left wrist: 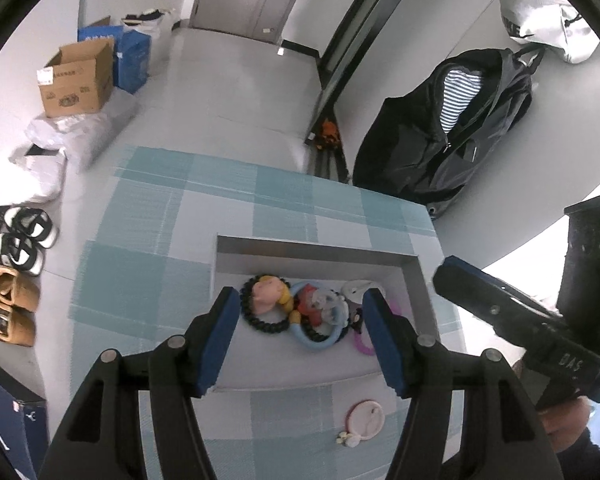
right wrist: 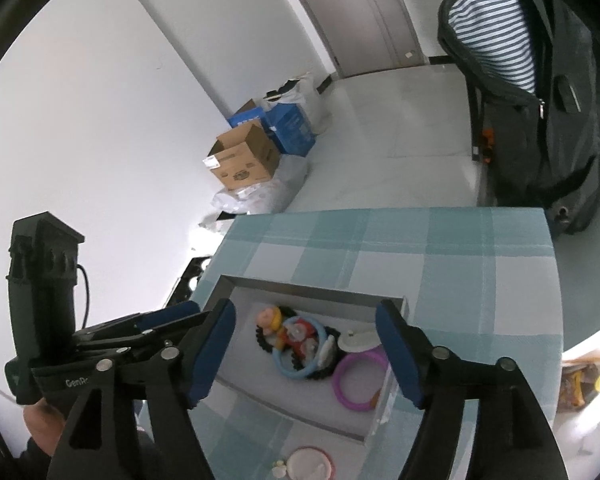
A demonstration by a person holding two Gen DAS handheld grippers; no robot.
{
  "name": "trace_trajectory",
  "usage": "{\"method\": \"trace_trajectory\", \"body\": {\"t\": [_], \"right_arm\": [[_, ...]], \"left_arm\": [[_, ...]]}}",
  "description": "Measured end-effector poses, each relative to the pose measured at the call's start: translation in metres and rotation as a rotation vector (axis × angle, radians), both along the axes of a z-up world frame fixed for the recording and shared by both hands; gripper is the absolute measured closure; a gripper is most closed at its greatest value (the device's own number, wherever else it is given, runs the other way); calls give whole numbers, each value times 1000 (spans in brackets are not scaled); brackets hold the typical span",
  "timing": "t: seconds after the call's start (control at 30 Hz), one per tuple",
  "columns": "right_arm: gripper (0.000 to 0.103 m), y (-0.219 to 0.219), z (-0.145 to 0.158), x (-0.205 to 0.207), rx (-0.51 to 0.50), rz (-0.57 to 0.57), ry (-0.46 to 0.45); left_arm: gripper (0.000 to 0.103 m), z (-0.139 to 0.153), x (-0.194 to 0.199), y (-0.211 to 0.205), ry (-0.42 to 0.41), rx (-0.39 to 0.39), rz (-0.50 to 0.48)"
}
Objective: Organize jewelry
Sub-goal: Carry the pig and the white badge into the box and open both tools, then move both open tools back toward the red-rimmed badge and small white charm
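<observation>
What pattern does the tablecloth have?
The tablecloth has light blue and white checks, clearest in the right wrist view.

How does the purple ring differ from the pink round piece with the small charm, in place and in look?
The purple ring lies inside the grey tray, next to the other bracelets; the pink round piece lies outside it, on the checked cloth in front of the tray. The purple ring is open in the middle and strongly coloured; the pink round piece looks filled, like a pale disc, and has a small whitish charm at its edge. Both are round, and neither is held by a gripper.
</observation>
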State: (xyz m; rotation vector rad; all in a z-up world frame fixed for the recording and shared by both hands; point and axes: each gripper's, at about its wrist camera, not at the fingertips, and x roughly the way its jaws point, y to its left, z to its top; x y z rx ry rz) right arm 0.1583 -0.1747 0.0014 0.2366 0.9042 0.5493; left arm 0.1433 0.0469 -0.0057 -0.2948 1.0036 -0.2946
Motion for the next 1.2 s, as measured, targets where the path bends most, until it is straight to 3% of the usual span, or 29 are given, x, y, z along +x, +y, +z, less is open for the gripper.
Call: {"method": "trace_trajectory", "body": {"t": [0.4, 0.57, 0.83, 1.1, 1.2], "right_arm": [[14, -1, 12, -30, -72, 1, -66], [10, -5, 7, -42, -98, -3, -53], [6, -16, -9, -63, -153, -20, -38], [4, -30, -21, -83, -239, -48, -63], [4, -35, -25, -86, -248, -56, -51]], "left_arm": [[44, 12, -30, -4, -109, 153, 24], [34, 10, -43, -8, -123, 188, -6], [34, -2, -70, -20, -105, 198, -96], [34, -30, -93, -47, -43, 257, -212], [34, -41, -90, -51, -3, 240, -233]]}}
